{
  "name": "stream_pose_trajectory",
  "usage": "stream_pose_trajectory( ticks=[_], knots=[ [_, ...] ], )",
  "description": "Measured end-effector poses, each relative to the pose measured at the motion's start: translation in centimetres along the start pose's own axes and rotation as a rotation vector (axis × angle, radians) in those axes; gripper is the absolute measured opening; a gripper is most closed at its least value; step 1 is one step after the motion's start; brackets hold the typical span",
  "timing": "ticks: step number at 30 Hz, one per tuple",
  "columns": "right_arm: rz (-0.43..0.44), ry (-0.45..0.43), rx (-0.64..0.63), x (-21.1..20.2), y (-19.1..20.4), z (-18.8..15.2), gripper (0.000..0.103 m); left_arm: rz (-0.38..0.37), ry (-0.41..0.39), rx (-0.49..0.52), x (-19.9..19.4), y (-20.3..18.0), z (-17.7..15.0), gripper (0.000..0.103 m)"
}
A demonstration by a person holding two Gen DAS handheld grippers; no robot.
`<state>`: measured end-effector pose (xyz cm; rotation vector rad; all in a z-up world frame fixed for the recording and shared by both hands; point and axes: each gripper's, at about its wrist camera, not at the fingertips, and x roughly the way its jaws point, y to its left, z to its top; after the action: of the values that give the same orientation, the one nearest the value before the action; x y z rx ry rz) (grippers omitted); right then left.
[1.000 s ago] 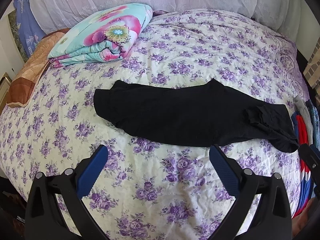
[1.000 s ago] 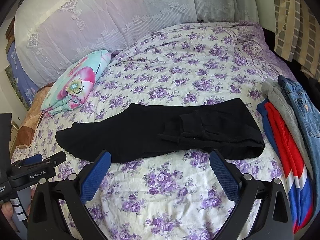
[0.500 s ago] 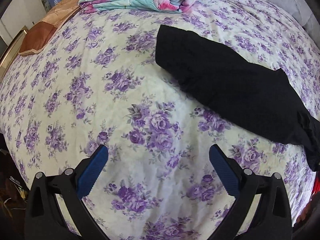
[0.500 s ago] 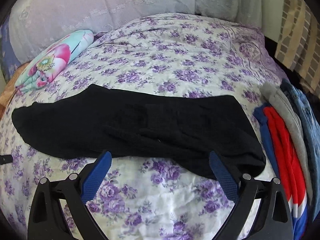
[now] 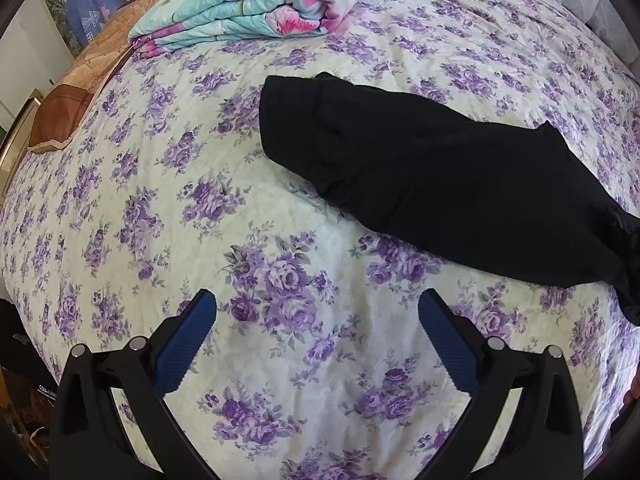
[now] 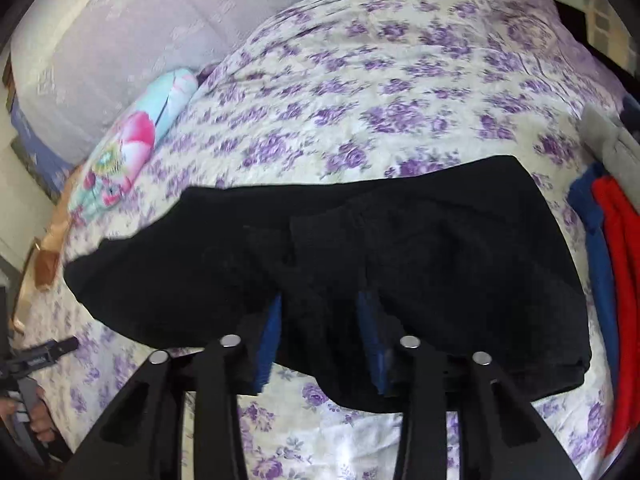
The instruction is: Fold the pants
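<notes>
Since a second ago both wrist views have dropped closer to the bed: the right one now sits at the near edge of the black pants, which then lay well ahead of its wide-spread jaws, and the left one has swung toward the pants' left end, with bare quilt beneath it.

The floral quilt (image 5: 132, 208) covers the bed and serves as the landmark here. On its middle the black pants (image 5: 432, 184) lie flat, already doubled lengthwise into one long band running across the quilt. Far from the person, toward the quilt's head end, rests a folded flowered blanket (image 5: 260, 4). At the quilt's right edge sits a stack of folded clothes (image 6: 616, 264) in red, blue and grey.

The right gripper (image 6: 320, 320) is at the pants' near edge and its jaws are closing, with a pinch of black cloth gathered between the blue pads (image 6: 269, 344); whether the pads already press it is not clear through the blur. The left gripper (image 5: 318, 332) hangs over the quilt, jaws spread wide, nothing between them, the pants' left end ahead of it and apart.

The pants look thin, soft and light; they will sag and bunch, and a shallow pinch may lift only one layer. Holding all layers at each end's near corner seems best.
</notes>
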<state>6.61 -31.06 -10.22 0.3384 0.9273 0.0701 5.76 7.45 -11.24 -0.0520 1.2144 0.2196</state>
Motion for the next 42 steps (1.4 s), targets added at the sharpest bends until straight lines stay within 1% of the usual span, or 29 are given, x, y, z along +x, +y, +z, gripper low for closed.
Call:
stream_pose_trajectory(
  ticks=[2,3,4,6,7,8,9,10,11,12,13,15,17,18,19,22,23,24,26,28,30,31,33,34,36,37,38,39,42],
  knots=[
    [-0.021,-0.005,-0.009,0.1,0.4,0.1,0.039,0.000,-0.008,-0.010,0.0,0.3,0.4,0.099],
    [-0.047,-0.005,-0.042,0.5,1.2,0.2,0.043,-0.003,-0.012,-0.016,0.0,0.4,0.6,0.099],
    [-0.075,0.000,-0.077,1.1,2.0,0.2,0.044,-0.003,-0.019,-0.022,-0.1,0.6,0.9,0.099],
    [-0.134,0.022,-0.139,2.6,3.3,0.0,0.057,-0.004,-0.032,-0.029,-0.3,0.9,1.3,0.099],
    [-0.171,0.027,-0.182,3.3,4.1,-0.2,0.058,-0.006,-0.038,-0.032,-0.3,1.0,1.4,0.099],
    [-0.210,0.022,-0.235,3.7,4.7,-0.5,0.056,-0.008,-0.046,-0.030,-0.3,1.0,1.7,0.099],
    [-0.223,0.017,-0.259,3.8,4.7,-0.7,0.047,-0.006,-0.052,-0.024,-0.3,1.0,2.1,0.099],
    [-0.201,0.018,-0.238,3.4,4.3,-0.6,0.042,-0.002,-0.056,-0.018,-0.2,1.0,2.4,0.099],
    [-0.154,0.026,-0.191,2.9,3.6,-0.4,0.022,-0.005,-0.061,-0.013,-0.1,1.0,2.9,0.099],
    [-0.093,0.026,-0.103,1.6,2.3,0.1,0.021,-0.013,-0.071,-0.008,-0.1,1.0,3.4,0.099],
    [-0.070,0.000,-0.041,0.2,1.2,0.4,0.021,-0.025,-0.086,-0.001,0.0,1.0,4.1,0.099],
    [-0.056,-0.077,0.073,-3.3,-1.2,0.9,0.021,-0.016,-0.103,0.009,0.5,1.2,5.6,0.099],
    [-0.092,-0.157,0.194,-7.3,-4.8,1.0,0.020,-0.019,-0.107,-0.013,0.8,2.0,6.9,0.099],
    [-0.118,-0.191,0.254,-9.1,-6.9,0.8,0.020,-0.037,-0.102,-0.038,0.9,2.6,7.5,0.099],
    [-0.140,-0.215,0.301,-10.5,-8.6,0.5,0.020,-0.076,-0.092,-0.070,1.1,3.3,8.1,0.099],
    [-0.277,-0.241,0.434,-14.6,-14.5,-1.6,0.020,-0.158,-0.061,-0.122,2.0,4.3,9.5,0.099],
    [-0.306,-0.244,0.476,-15.5,-15.8,-2.3,0.025,-0.166,-0.051,-0.121,2.3,4.3,9.9,0.099],
    [-0.346,-0.258,0.528,-16.9,-17.1,-3.3,0.025,-0.169,-0.040,-0.115,2.6,4.2,10.3,0.099],
    [-0.395,-0.306,0.566,-19.1,-18.0,-4.6,0.028,-0.186,-0.014,-0.102,3.3,3.7,10.8,0.099],
    [-0.408,-0.347,0.543,-20.4,-17.6,-4.5,0.029,-0.188,0.015,-0.085,4.2,3.0,11.2,0.099],
    [-0.377,-0.356,0.498,-20.4,-16.6,-3.8,0.036,-0.164,0.053,-0.068,5.3,2.4,11.4,0.099],
    [-0.357,-0.356,0.473,-20.1,-16.0,-3.3,0.038,-0.152,0.094,-0.066,6.2,2.1,11.3,0.099],
    [-0.327,-0.352,0.422,-19.2,-14.9,-2.4,0.045,-0.177,0.158,-0.067,7.6,2.1,10.9,0.098],
    [-0.318,-0.347,0.397,-18.7,-14.1,-1.9,0.046,-0.197,0.163,-0.071,7.9,2.3,10.6,0.095],
    [-0.305,-0.327,0.356,-17.7,-12.8,-1.3,0.048,-0.266,0.155,-0.089,7.8,2.9,9.9,0.072],
    [-0.293,-0.311,0.337,-17.3,-12.3,-1.1,0.049,-0.300,0.144,-0.097,7.3,3.3,9.6,0.065],
    [-0.284,-0.297,0.323,-17.2,-11.8,-1.2,0.051,-0.344,0.131,-0.102,6.8,3.7,9.3,0.050],
    [-0.282,-0.271,0.299,-16.7,-11.6,-1.2,0.055,-0.368,0.121,-0.107,6.2,4.1,9.0,0.045],
    [-0.291,-0.210,0.275,-15.8,-11.5,-2.0,0.057,-0.417,0.056,-0.096,3.9,4.6,8.3,0.040]
  ],
)
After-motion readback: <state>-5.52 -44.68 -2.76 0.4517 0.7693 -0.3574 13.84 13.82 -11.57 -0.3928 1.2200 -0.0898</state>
